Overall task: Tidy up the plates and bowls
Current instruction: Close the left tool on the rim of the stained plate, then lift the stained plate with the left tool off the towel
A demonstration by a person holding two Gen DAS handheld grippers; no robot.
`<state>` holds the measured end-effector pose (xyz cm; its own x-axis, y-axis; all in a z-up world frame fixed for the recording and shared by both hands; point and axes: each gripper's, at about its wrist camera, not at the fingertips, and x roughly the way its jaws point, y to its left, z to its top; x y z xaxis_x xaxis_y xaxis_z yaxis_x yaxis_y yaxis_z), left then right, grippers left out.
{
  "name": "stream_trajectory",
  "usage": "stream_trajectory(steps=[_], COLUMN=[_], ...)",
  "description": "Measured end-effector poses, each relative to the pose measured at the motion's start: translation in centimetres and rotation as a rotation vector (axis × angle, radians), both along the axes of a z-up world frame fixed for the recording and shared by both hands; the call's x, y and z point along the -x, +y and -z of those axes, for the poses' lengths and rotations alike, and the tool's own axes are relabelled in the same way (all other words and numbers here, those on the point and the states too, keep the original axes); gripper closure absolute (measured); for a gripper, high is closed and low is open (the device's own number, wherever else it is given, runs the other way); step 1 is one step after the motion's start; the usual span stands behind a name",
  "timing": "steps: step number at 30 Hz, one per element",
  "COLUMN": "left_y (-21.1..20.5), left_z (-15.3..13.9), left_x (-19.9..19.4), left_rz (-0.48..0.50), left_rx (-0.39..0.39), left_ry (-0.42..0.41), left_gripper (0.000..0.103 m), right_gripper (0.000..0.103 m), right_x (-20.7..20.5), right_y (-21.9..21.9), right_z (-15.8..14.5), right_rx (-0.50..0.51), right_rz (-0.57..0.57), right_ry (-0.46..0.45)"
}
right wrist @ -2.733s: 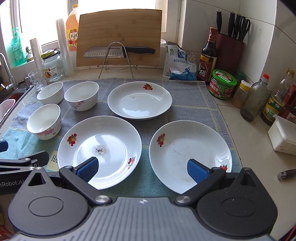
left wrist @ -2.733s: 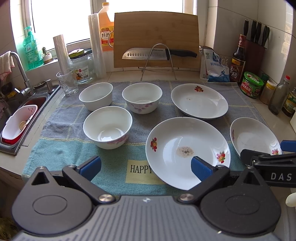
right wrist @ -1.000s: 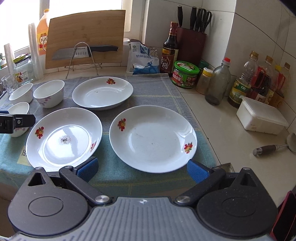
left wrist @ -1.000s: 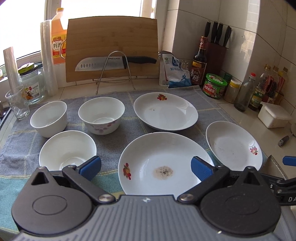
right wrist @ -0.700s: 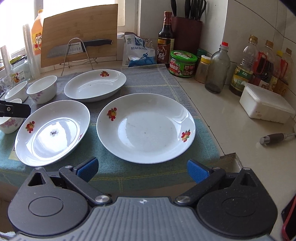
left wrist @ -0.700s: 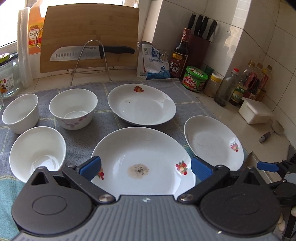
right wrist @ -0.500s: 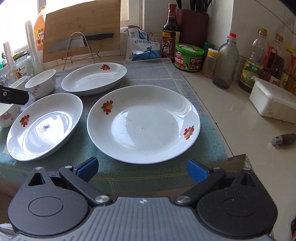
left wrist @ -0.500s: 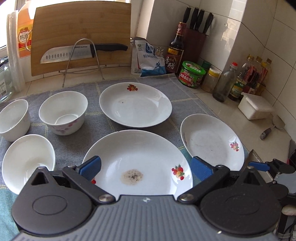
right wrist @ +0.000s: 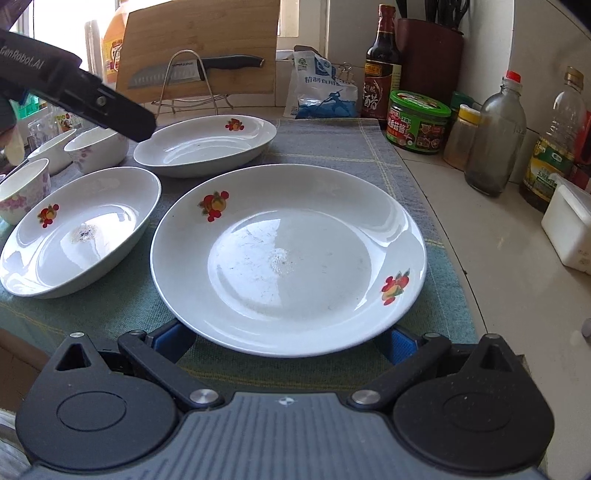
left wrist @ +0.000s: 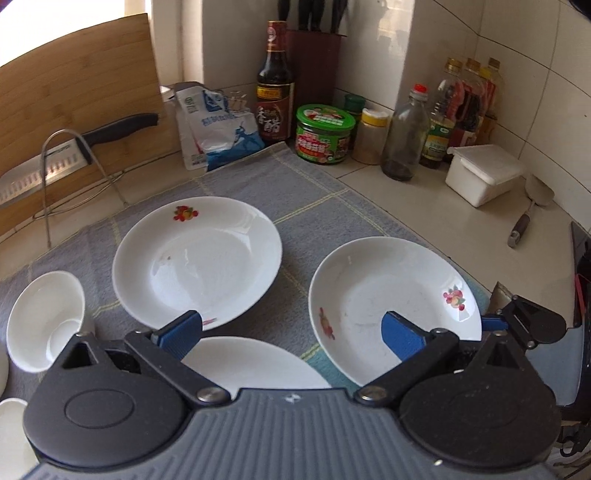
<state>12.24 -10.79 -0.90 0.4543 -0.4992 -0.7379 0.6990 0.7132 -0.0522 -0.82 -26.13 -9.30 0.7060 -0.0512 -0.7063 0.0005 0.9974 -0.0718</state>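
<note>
On the grey-green towel (right wrist: 332, 147) at the table's near edge lies the nearest flowered plate (right wrist: 288, 254), its rim reaching between the spread fingers of the open right claw (right wrist: 284, 341). Left of it sit a soiled plate (right wrist: 77, 232), a third plate (right wrist: 205, 144) and three bowls (right wrist: 96, 149). The left claw (left wrist: 291, 332) hangs open above them, empty.

Daylight pours in from a window (right wrist: 55, 29) at about 11 o'clock, blown out to pure white in the right wrist view. Glare streaks lie across the near plate (right wrist: 288, 254) and the far plate (left wrist: 197, 260), strongest toward 12 o'clock. Shadows are soft and short. Both views are sharp in the middle, with heavy fisheye bending: wall tiles (left wrist: 517, 55) curve at 2 o'clock, and the corners go dark.
</note>
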Motion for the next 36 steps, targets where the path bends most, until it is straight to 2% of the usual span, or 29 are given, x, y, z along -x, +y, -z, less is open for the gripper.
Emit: stream_trajectory(steps=[15, 17, 19, 21, 24, 27, 30, 36], left_y=[-9.3, -10.5, -11.4, -11.8, -12.3, -12.7, -13.0, -13.6], left_z=[2.6, 3.2, 3.8, 4.5, 5.3, 5.9, 6.2, 6.4], left_x=[-4.4, -5.0, -5.7, -6.6, -7.5, -7.8, -8.0, -8.5], left_rz=[0.289, 0.324, 0.362, 0.377, 0.401, 0.436, 0.481, 0.516], left_rx=[-0.081, -0.108, -0.133, -0.146, -0.171, -0.216, -0.237, -0.267], left_ry=[0.071, 0.089, 0.127, 0.183, 0.255, 0.275, 0.325, 0.362], left_gripper=[0.003, 0.006, 0.017, 0.023, 0.027, 0.029, 0.030, 0.033], right_gripper=[0.000, 0.000, 0.000, 0.000, 0.000, 0.000, 0.000, 0.000], right_x=[0.6, 0.5, 0.6, 0.7, 0.8, 0.9, 0.9, 1.0], right_y=[-0.8, -0.9, -0.9, -0.9, -1.0, -1.0, -1.0, -1.1], right_z=[0.7, 0.7, 0.8, 0.9, 1.0, 1.1, 1.1, 1.2], right_rx=[0.007, 0.007, 0.008, 0.008, 0.007, 0.007, 0.006, 0.006], right_rz=[-0.047, -0.052, -0.056, -0.059, -0.064, -0.064, -0.062, -0.062], right_ry=[-0.062, -0.062, -0.068, -0.077, -0.084, -0.090, -0.096, -0.100])
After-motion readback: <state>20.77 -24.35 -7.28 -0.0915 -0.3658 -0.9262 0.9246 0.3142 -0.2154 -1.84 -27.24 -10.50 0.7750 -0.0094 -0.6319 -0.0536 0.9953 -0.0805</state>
